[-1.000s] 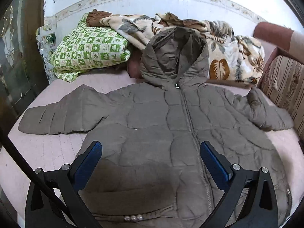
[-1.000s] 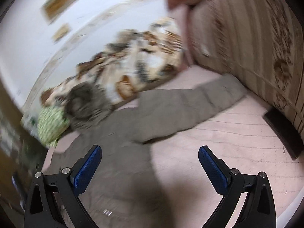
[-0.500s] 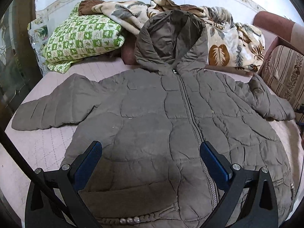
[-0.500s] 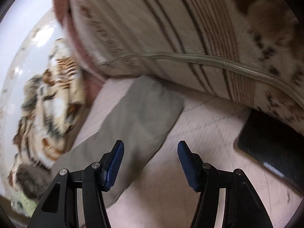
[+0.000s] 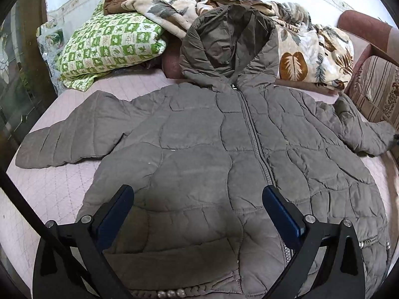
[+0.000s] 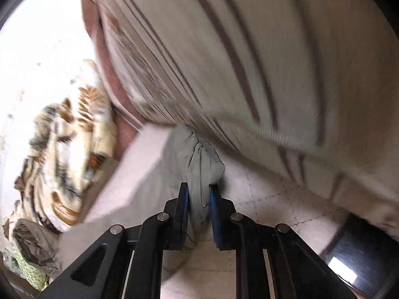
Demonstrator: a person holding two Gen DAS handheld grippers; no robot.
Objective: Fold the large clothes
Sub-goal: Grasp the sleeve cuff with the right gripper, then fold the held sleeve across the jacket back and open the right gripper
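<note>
Flat on the pink bed (image 5: 52,189): quilted grey-brown hooded jacket (image 5: 224,149), front up, zipped, sleeves spread out, hood leaning on the leaf-print blanket (image 5: 311,57). Above the hem, left hand-held gripper (image 5: 197,214), spread wide, nothing between the pads. Clamped on the sleeve cuff (image 6: 199,164) beside the striped cushion (image 6: 249,49): right hand-held gripper (image 6: 198,196), nearly closed.

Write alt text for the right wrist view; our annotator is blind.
The right gripper is shut on the cuff of a grey-brown jacket sleeve on a pink bed cover, beside a striped cushion.
</note>
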